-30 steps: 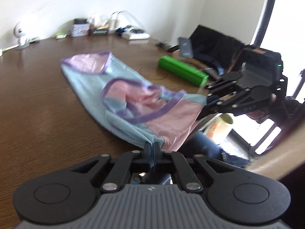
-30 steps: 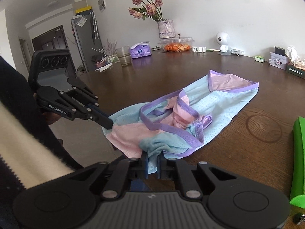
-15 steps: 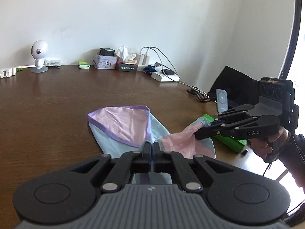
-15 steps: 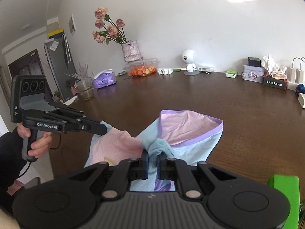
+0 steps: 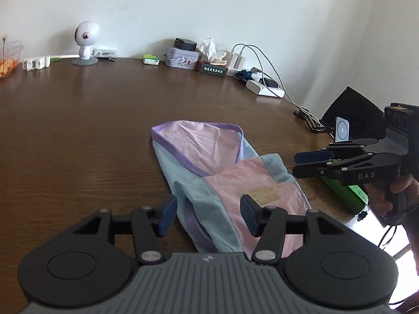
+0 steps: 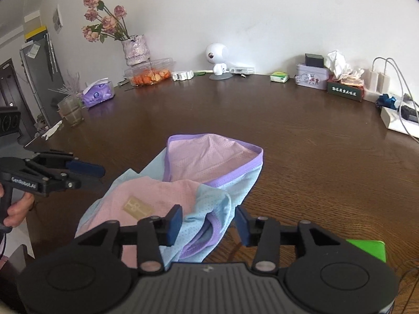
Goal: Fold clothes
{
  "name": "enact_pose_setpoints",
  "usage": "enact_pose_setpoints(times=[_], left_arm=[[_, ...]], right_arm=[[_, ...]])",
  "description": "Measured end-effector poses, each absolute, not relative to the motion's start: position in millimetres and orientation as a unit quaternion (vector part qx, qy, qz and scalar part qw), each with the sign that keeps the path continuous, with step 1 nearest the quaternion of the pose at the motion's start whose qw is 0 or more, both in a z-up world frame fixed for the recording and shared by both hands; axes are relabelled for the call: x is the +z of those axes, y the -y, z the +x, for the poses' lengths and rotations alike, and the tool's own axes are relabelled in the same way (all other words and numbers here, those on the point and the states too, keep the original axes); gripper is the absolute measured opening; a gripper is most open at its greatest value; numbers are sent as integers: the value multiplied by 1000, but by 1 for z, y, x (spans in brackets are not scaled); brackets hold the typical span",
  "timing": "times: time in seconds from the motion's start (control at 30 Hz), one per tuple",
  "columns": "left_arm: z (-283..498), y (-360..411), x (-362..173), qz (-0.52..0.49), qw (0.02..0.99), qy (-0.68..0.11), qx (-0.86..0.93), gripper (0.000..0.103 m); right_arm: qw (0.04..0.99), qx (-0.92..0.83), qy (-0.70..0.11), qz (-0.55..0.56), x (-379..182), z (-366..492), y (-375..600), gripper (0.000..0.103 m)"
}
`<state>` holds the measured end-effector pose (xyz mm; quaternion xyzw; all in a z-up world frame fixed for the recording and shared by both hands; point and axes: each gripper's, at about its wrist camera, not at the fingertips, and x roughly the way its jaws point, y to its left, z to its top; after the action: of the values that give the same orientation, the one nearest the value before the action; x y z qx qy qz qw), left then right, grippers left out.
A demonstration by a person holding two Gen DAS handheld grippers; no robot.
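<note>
Release step: both the left gripper (image 5: 208,216) and the right gripper (image 6: 208,221) have jaws opening over the near edge of the garment (image 5: 222,175), gripping nothing. It lies folded on the table (image 5: 78,144). Next, probably another fold.

table (image 6: 301,141): dark wood | on it: folded garment (image 6: 209,164), green box (image 6: 366,247)
</note>
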<state>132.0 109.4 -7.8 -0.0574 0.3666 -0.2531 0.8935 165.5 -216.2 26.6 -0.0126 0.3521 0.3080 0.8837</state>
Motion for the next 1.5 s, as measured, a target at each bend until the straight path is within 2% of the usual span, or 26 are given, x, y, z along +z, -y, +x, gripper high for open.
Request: enact_pose_setpoints(times=[0.07,0.1,0.2,0.23,0.3,0.4,0.5,0.53,0.57,0.63,0.73,0.8,0.83,0.87,0.9,0.93,1.0,1.03,1.07,1.1,1.13,1.17,1.23,1.37,1.43,1.5], left_arm=[[135,-102,-16,-55,890,-377,-248,55],[138,-98,-21,-52,887,-388,-245,51],[144,-91,-28,-50,881,-409,-231,25],[142,-92,-27,-51,882,-407,-232,22],[138,-97,-21,-62,885,-399,-233,22],[138,-104,-17,-86,884,-398,-229,31],[144,-97,-21,-81,889,-399,-211,31],[145,-92,-23,-77,889,-398,-214,30],[146,-88,-25,-73,889,-398,-215,29],[147,-82,-28,-62,890,-400,-212,27],[141,-85,-25,-69,891,-398,-208,28],[135,-90,-18,-81,893,-391,-208,32],[132,-93,-16,-85,894,-388,-206,38],[130,-96,-15,-89,896,-384,-202,40],[130,-99,-14,-94,898,-382,-197,43],[131,-100,-16,-97,899,-384,-189,43],[137,-99,-21,-105,897,-391,-177,41],[139,-97,-24,-108,895,-395,-176,39],[140,-95,-26,-108,894,-398,-176,39],[141,-92,-27,-104,894,-398,-180,34],[142,-90,-28,-100,893,-398,-183,21],[143,-87,-30,-97,892,-402,-183,16],[144,-85,-33,-96,894,-401,-178,15],[136,-95,-26,-119,895,-391,-180,19],[130,-103,-20,-130,896,-380,-187,45],[129,-107,-19,-130,902,-370,-181,50]], right_arm=[[883,323,-341,4,28,159,215,42],[879,334,-340,13,27,156,213,41],[864,322,-386,-11,3,158,196,34],[865,322,-384,-5,4,156,199,34],[868,322,-378,9,6,151,204,34],[888,313,-334,37,24,148,222,34],[898,289,-326,57,25,163,222,34],[898,289,-327,57,23,168,218,30],[895,294,-330,57,18,174,212,21],[885,280,-369,54,3,184,202,10],[882,278,-374,69,1,180,206,10],[884,284,-362,83,6,172,214,14],[888,288,-349,80,11,165,217,26],[890,293,-340,76,12,159,219,52],[893,296,-332,72,14,153,221,62],[893,298,-329,69,12,149,221,66],[888,298,-343,63,2,148,214,61],[887,295,-349,67,-3,150,213,49],[885,292,-355,71,-7,151,211,33],[884,289,-360,75,-11,153,210,31],[884,288,-358,86,-13,152,211,26],[884,286,-357,96,-12,152,213,14],[885,282,-358,99,-10,149,215,12],[888,278,-353,95,-2,136,214,16],[891,288,-338,92,9,125,217,17],[892,292,-333,88,13,119,219,31]])
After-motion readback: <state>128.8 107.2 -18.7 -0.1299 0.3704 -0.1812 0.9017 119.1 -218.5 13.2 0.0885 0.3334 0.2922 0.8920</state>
